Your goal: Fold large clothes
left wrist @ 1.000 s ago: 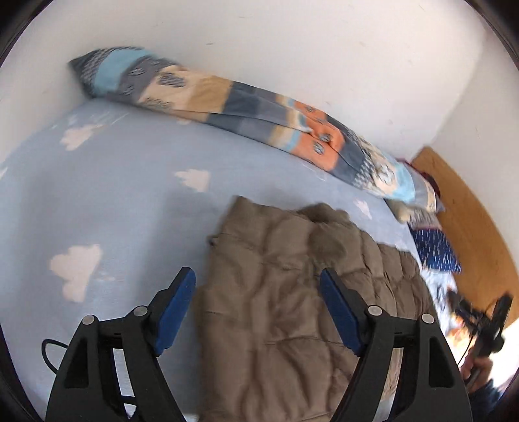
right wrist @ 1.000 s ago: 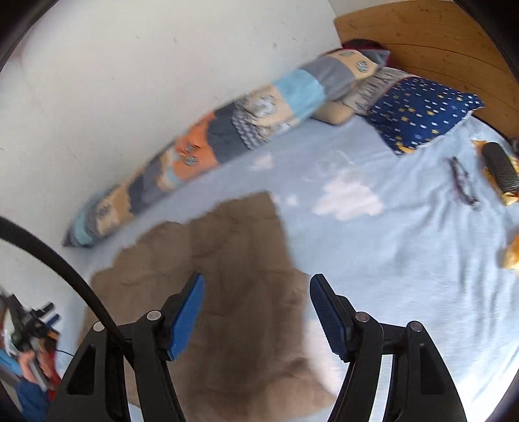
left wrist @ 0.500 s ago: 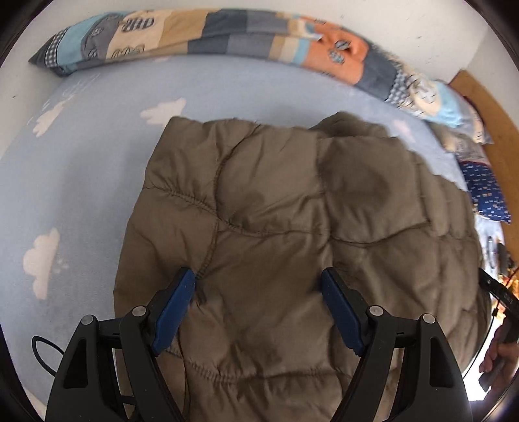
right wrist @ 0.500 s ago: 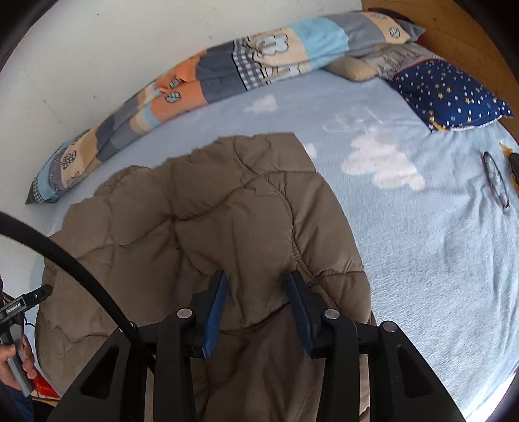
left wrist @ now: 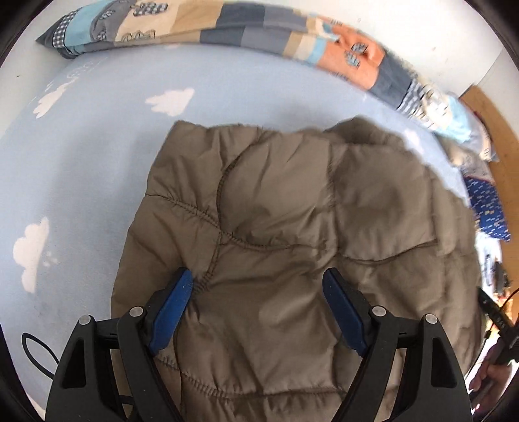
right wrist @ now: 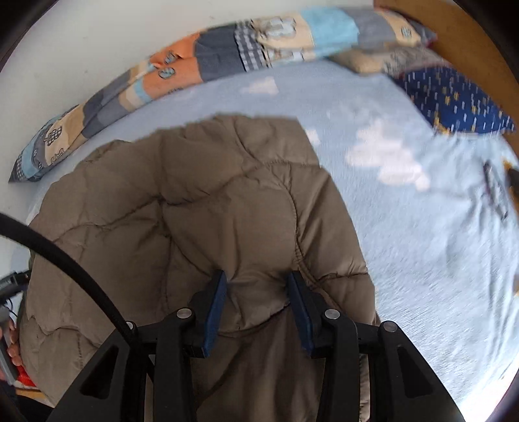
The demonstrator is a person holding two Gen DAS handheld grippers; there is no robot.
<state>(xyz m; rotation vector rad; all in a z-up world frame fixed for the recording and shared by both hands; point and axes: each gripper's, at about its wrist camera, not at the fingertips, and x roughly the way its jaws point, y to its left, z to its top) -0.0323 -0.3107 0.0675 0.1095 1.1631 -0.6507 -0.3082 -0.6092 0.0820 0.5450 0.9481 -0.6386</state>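
Now the brown quilted jacket (left wrist: pixel 292 227) is spread on the cloud-print bed (left wrist: pixel 81 194), short of the patchwork bolster (left wrist: pixel 227 29) along the wall. The right gripper (right wrist: pixel 256 285) is closed on a puffed fold at the jacket's near hem; the left gripper (left wrist: pixel 258 292) is held wide over it, its fingers (left wrist: pixel 173 300) opening, nothing pinched. Probably only the slippery top layer is caught, so the fold could be pulled crooked. A second earlier both grippers were higher and the right one wide.
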